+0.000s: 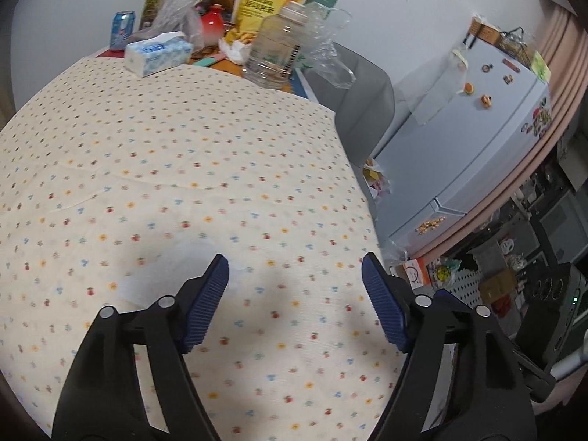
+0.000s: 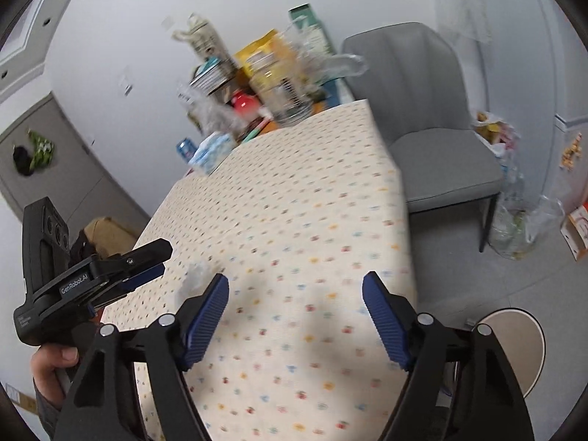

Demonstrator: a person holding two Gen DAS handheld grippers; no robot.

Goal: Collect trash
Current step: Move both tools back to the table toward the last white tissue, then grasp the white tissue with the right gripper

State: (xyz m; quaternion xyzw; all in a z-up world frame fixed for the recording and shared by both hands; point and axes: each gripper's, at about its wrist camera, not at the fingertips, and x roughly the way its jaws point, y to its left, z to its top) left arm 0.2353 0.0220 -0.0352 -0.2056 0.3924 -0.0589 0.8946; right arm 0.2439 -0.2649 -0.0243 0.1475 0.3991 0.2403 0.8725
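Both claws part open, nothing between the pads. Left claw point(image 1: 296, 303) hangs over the near end of the bench point(image 1: 165, 154), angled down. The trash looks to be a flat white tissue point(image 1: 165, 279) lying on the cloth, just left of the left claw's left finger and partly under it; edges are faint against the pattern, so that reading is tentative. From the right wrist view the same pale scrap point(image 2: 196, 275) sits just ahead-left of the right claw point(image 2: 296, 303), between it and the left claw point(image 2: 147, 264), which comes in from the left, held by a hand point(image 2: 49, 371). The left claw is nearer; my guess is it takes the tissue with a short shift to its left. No clear long axis. Bench wears a dotted cream cloth; clutter at the far end includes a bottle point(image 1: 273, 47), a tissue pack point(image 1: 158, 53), a can point(image 1: 122, 29). Grey chair point(image 2: 437, 139) and a fridge point(image 1: 477, 139) beyond.
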